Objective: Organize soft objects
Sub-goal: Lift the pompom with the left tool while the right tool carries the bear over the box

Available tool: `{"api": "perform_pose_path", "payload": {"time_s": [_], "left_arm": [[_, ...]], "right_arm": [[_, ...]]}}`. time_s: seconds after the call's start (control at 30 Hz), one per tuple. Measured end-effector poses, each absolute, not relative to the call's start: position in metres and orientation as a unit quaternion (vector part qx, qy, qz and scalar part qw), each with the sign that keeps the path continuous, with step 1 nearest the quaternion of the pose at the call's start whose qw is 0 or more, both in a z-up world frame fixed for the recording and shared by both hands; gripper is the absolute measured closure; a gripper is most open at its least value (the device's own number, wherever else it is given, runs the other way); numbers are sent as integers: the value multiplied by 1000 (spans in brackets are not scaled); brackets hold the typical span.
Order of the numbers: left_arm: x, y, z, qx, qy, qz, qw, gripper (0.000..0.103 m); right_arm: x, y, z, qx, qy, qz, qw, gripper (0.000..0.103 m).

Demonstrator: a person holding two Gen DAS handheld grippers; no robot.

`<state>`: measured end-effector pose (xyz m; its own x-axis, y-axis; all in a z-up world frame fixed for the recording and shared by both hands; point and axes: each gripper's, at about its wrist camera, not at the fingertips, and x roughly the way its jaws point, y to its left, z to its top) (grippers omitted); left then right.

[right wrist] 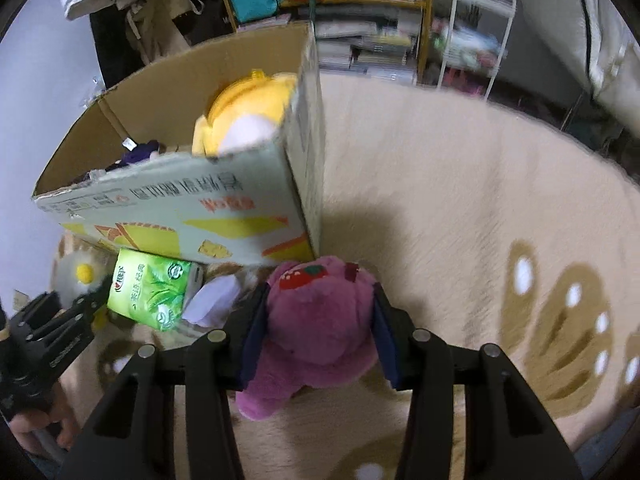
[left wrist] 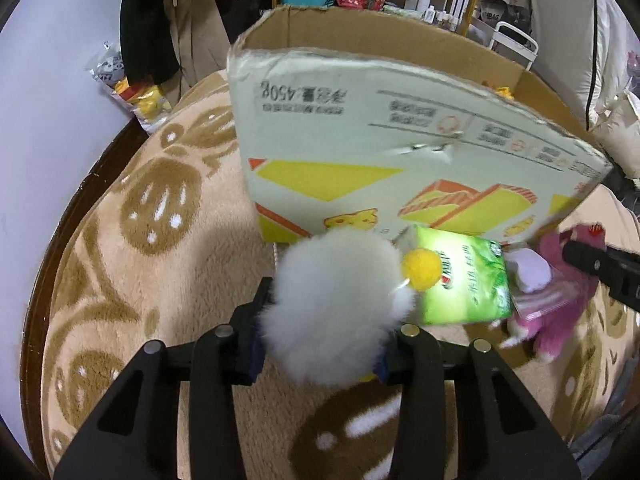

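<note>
- Jaws of our left gripper (left wrist: 320,328) are squeezing a fluffy white toy (left wrist: 336,304) with a yellow centre, which is bulging out ahead of the pads.
- We are clamping the pink plush (right wrist: 320,328) between the jaws of our right gripper (right wrist: 318,330); its strawberry patch is facing forward.
- We are seeing a green tissue pack (left wrist: 464,280) lying just ahead of the left jaws, touching the cardboard box (left wrist: 400,140).
- Beyond the right jaws, a yellow plush (right wrist: 244,112) is sitting inside that box on the beige rug (right wrist: 440,200).
</note>
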<state>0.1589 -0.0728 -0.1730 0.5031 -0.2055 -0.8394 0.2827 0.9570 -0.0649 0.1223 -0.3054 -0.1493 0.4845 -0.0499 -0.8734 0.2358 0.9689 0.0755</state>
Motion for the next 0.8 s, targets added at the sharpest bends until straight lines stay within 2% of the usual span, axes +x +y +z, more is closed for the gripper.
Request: {"api": "perform_pose_path", "payload": {"time_s": [0.13, 0.53, 0.8], "left_arm": [[149, -75, -162, 39, 467, -147, 871, 63], [117, -71, -114, 51, 411, -150, 898, 63], [103, -72, -80, 62, 362, -157, 917, 63]], "right_arm": [[116, -299, -132, 59, 476, -96, 872, 53], [93, -322, -98, 47, 415, -111, 902, 53], [71, -313, -54, 23, 322, -118, 939, 53]]}}
